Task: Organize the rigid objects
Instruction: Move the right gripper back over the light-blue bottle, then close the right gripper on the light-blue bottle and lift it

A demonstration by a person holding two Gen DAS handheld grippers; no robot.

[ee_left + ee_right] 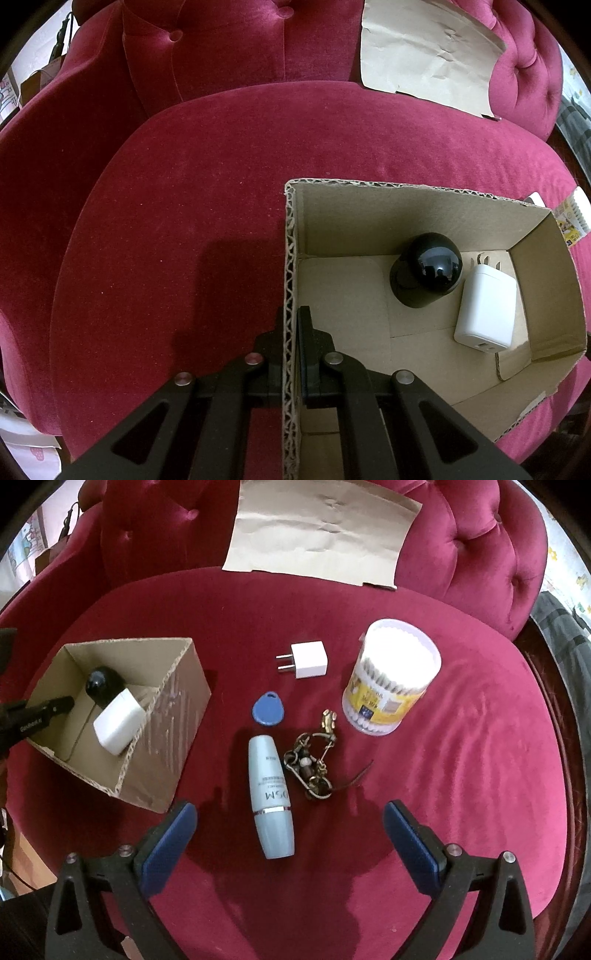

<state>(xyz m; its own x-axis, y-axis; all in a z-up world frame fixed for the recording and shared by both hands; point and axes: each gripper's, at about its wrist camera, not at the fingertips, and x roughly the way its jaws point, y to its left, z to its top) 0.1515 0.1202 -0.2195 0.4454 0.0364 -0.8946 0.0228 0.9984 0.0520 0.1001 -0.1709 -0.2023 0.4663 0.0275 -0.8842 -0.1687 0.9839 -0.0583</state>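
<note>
An open cardboard box [406,214] [177,709] sits on a red velvet seat. Inside it lie a black round device [424,275] [99,683] and a white charger [485,310] [118,722]. My left gripper [291,325] is shut on the box's left wall, one finger inside and one outside. My right gripper [290,816] is open and empty, just above a pale blue bottle [271,797] lying on the seat. A blue key fob [269,708], a white plug adapter [308,660], a bunch of keys [314,764] and a tub of cotton swabs [391,675] lie beyond.
A sheet of brown paper [321,531] [424,51] leans against the tufted backrest [472,539]. The seat's rounded edge drops off at the right [546,738] and at the left [55,295].
</note>
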